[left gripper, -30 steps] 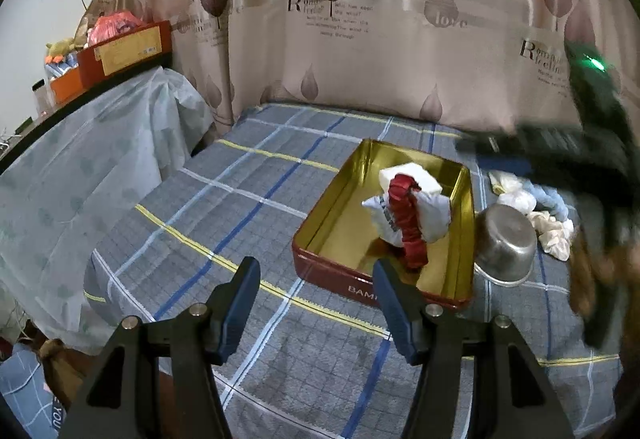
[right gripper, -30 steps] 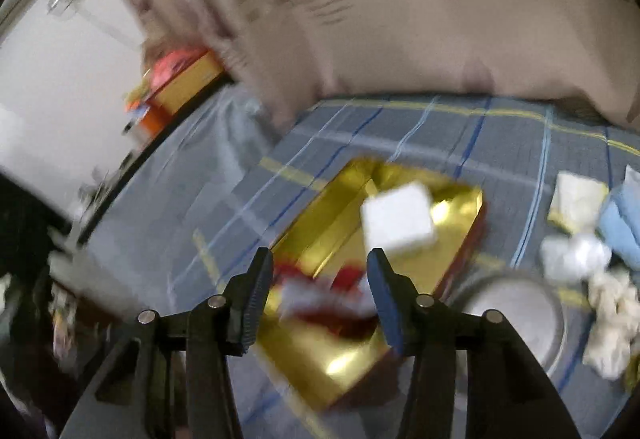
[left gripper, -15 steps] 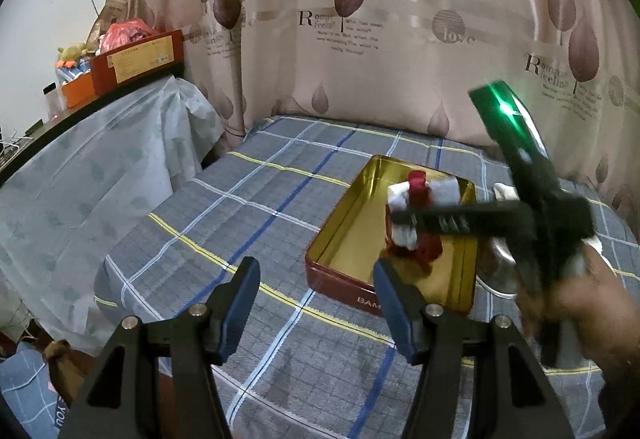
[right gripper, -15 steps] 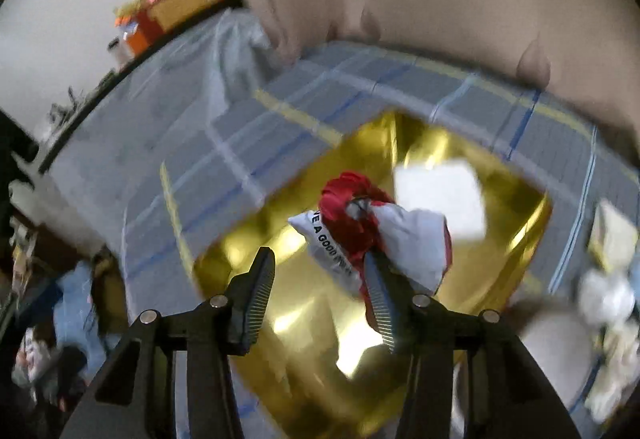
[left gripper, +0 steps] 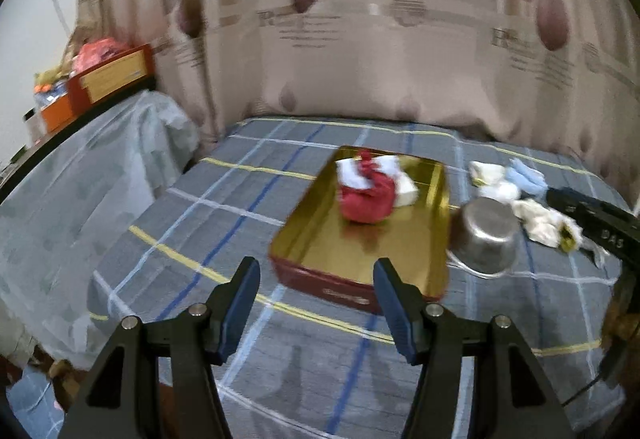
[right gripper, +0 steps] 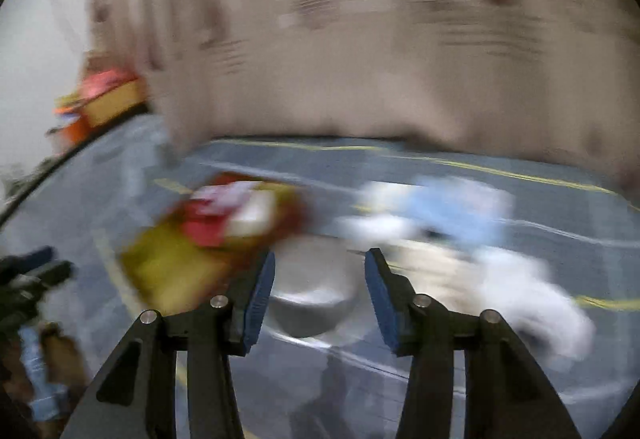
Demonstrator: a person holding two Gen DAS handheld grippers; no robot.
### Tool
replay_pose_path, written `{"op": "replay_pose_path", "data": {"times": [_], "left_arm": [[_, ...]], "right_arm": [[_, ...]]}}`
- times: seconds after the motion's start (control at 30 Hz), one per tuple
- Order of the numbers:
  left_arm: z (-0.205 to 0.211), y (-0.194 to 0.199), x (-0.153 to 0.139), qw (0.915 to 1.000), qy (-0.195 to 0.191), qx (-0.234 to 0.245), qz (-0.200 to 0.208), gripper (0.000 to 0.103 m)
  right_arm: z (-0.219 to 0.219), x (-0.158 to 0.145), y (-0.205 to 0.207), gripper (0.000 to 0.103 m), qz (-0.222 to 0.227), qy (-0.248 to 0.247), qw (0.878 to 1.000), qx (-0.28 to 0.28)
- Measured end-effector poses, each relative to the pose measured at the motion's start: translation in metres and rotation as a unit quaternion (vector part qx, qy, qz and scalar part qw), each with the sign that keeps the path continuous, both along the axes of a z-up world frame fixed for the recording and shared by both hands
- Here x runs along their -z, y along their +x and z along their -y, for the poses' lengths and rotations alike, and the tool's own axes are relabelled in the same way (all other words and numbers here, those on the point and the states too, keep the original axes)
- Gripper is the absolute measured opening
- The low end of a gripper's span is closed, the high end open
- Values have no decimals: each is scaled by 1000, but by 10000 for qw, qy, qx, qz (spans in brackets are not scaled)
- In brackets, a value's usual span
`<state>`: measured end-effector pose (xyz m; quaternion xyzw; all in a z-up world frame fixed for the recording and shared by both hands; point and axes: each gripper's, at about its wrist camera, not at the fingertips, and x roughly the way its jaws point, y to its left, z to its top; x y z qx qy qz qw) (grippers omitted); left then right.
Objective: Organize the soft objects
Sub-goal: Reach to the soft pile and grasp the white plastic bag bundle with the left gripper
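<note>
We see both tools spread and holding nothing: left tool [left gripper: 314, 289] faces the gold tin [left gripper: 362, 235] holding the red bundle [left gripper: 366, 199], right tool [right gripper: 320, 281] over the steel bowl [right gripper: 314, 295].

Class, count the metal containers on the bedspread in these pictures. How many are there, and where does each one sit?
2. A gold-lined tin lies mid-bedspread holding a red bundle; a steel bowl lies tipped against the tin's right side. The cloth pile beyond may hide more.
</note>
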<state>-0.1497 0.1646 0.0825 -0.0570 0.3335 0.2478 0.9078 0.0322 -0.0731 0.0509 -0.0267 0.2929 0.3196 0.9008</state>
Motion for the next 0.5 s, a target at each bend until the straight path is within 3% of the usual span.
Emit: {"op": "replay_pose_path", "data": {"times": [0.07,0.2,0.3,0.4,0.5], "left_arm": [[11,6,0,9997,6,229,-31,60],[31,28,-3,9965,-238,798,-26,60],[41,54,-12,9920,-405,1192,-53,60],[53,92,-22,9816,-446,1856,-60,60],[64,139,-27,9579,-512,2821,-125,60]], "right_arm": [[39,5,8,46,91,-227,9981,570],[106,24,31,48,105,-731,9826,1704],[132,44,41,49,13,-946,9735,2080],[149,62,42,49,-131,-956,9702,2223],[156,68,40,50,-240,-889,9697,2262]]}}
